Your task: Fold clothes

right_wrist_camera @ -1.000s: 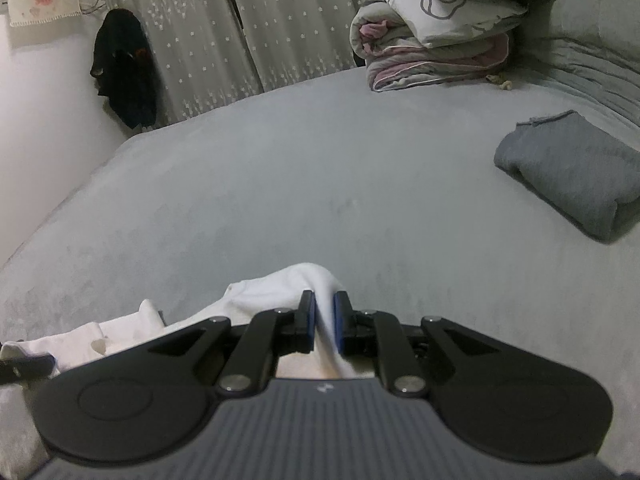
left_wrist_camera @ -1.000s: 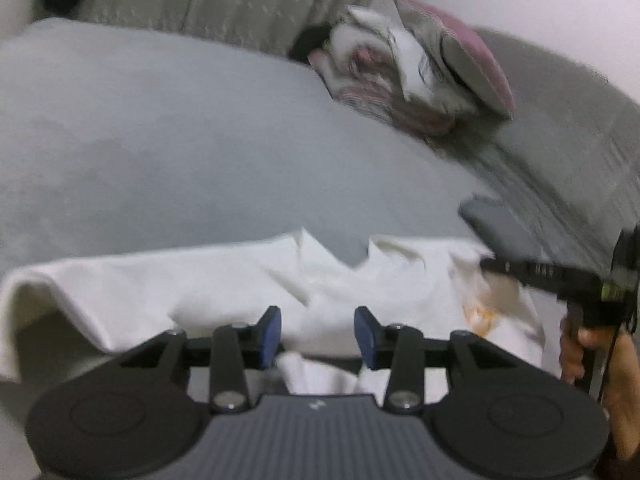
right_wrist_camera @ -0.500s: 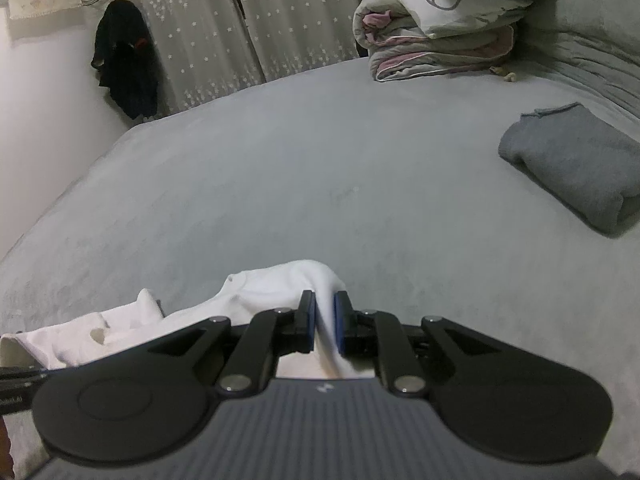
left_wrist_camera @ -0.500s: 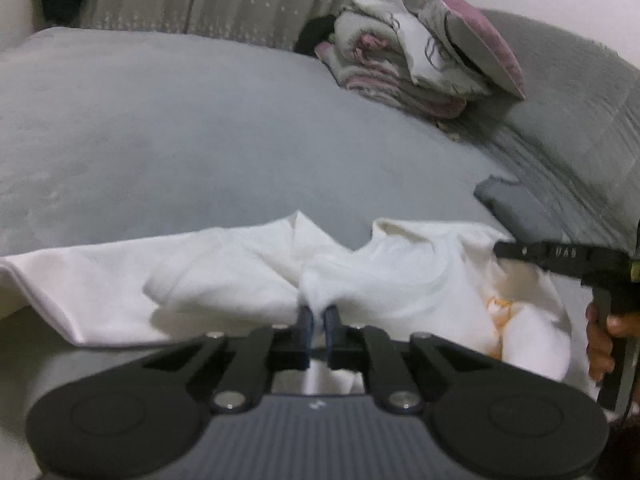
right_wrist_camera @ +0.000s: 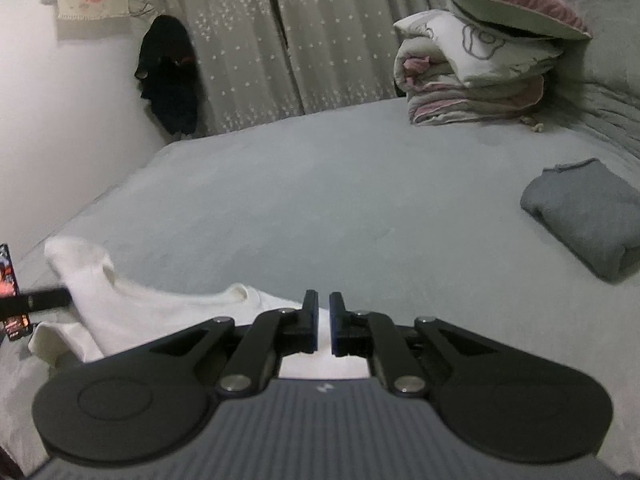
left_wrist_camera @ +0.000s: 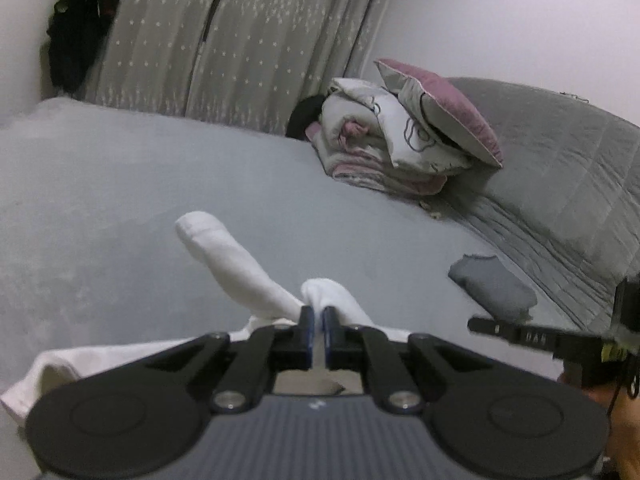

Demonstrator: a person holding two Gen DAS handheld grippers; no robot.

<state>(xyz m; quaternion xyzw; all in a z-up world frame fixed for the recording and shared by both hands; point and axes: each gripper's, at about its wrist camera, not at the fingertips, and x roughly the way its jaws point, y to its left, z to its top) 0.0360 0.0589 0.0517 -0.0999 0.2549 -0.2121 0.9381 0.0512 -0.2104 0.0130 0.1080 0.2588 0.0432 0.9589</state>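
A white shirt (left_wrist_camera: 240,268) is held up over the grey bed (left_wrist_camera: 120,200). My left gripper (left_wrist_camera: 316,322) is shut on a fold of it, and a sleeve sticks up to the left of the fingers. In the right wrist view the white shirt (right_wrist_camera: 152,308) hangs to the left and under my right gripper (right_wrist_camera: 324,316). Its jaws stand nearly closed with cloth showing below them. The right gripper also shows in the left wrist view (left_wrist_camera: 520,334) at the right edge.
A folded grey garment (right_wrist_camera: 588,216) lies on the bed at the right. A stack of folded bedding with a pink pillow (right_wrist_camera: 480,60) sits at the head of the bed. Curtains (right_wrist_camera: 280,40) and a dark hanging garment (right_wrist_camera: 168,76) are behind.
My left gripper closed on the white shirt and lifted it; both views tilted up. The shirt now hangs stretched between the two grippers instead of lying bunched on the bed.
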